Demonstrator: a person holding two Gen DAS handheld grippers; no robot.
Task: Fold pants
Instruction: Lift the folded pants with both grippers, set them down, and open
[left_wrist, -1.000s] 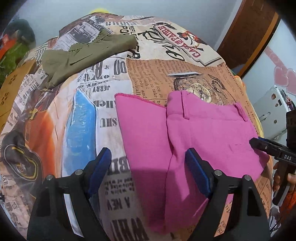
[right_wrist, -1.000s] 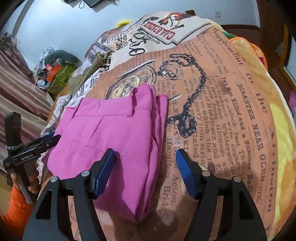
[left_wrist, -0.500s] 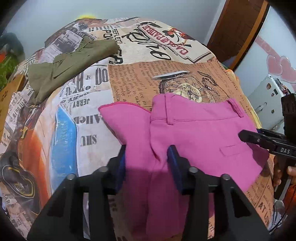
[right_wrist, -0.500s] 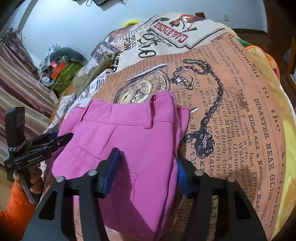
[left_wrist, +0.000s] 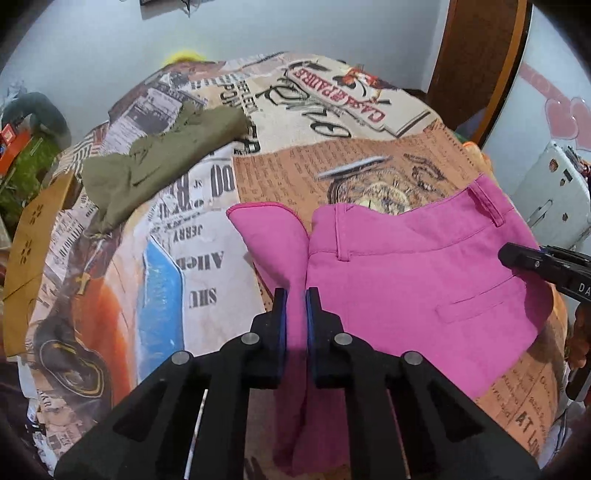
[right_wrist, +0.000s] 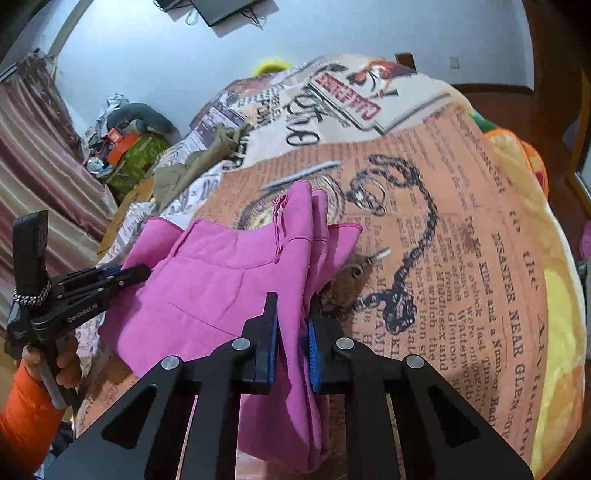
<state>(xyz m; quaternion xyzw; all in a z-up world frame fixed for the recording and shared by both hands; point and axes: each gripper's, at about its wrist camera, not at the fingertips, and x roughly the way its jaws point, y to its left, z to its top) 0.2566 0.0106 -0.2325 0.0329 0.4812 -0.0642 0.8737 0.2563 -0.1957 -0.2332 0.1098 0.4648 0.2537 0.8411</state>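
The pink pants (left_wrist: 406, 273) lie partly folded on a bed covered by a newspaper-print blanket (left_wrist: 207, 280). My left gripper (left_wrist: 295, 306) is shut on a fold of the pink cloth near the crotch seam, and the cloth rises between its blue pads. My right gripper (right_wrist: 293, 325) is shut on the pants (right_wrist: 229, 291) at the opposite edge and lifts it, with the waistband bunched above. Each gripper shows in the other's view: the right gripper (left_wrist: 517, 258) at the right edge, the left gripper (right_wrist: 136, 273) at the left.
Olive-green pants (left_wrist: 159, 162) lie crumpled at the far left of the bed. A brown cardboard piece (left_wrist: 33, 236) lies along the left edge. A small metal object (right_wrist: 380, 254) rests on the blanket beside the pants. A wooden door (left_wrist: 476, 62) stands behind.
Both grippers went from wide open to shut on the pink pants. The gripped edges have lifted off the blanket and the cloth has bunched upward.
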